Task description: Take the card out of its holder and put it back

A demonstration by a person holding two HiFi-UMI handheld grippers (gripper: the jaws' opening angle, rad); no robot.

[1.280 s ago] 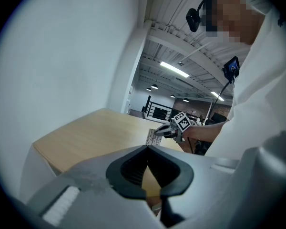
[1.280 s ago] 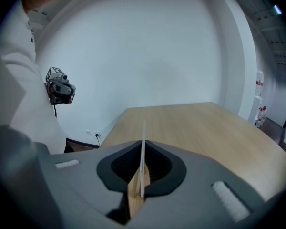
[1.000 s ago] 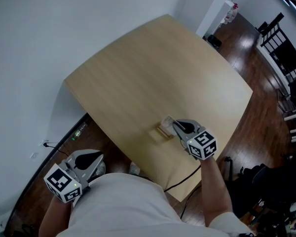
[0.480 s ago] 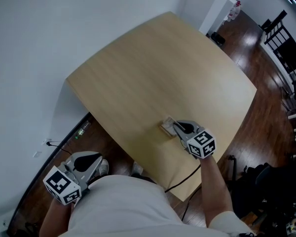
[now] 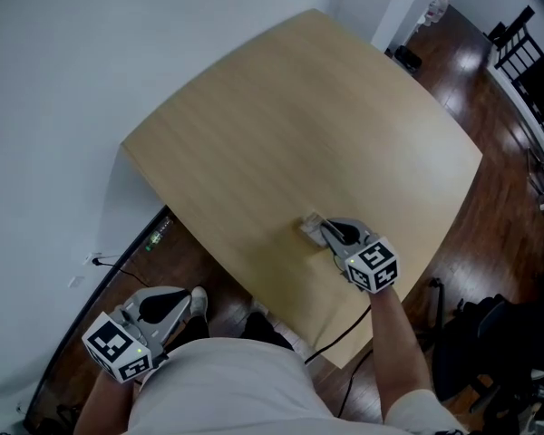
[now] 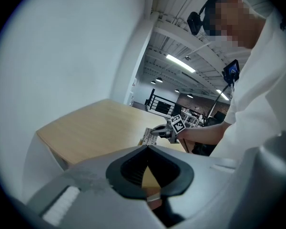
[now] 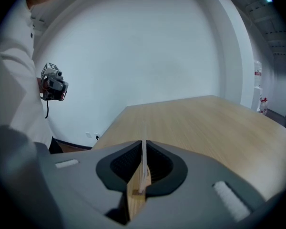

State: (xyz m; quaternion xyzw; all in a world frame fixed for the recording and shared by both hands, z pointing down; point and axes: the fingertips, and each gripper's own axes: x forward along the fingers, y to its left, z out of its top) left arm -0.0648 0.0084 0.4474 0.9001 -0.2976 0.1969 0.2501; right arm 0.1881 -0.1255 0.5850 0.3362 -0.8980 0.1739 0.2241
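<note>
**Head view:** the right gripper (image 5: 324,231) sits low on the worktop (image 5: 281,125), with the card (image 5: 309,224) at the tips of its jaws. The left gripper (image 5: 177,308) hangs beside the worktop's near edge.

**Left gripper view:** its jaws are clenched on nothing, and the card stands well ahead of them.

**Right gripper view:** the jaws pinch the card edge-on, with the wooden holder (image 7: 135,200) just beneath. We judge the card to be seating in its slot. The next move calls for a gentle release.
</note>
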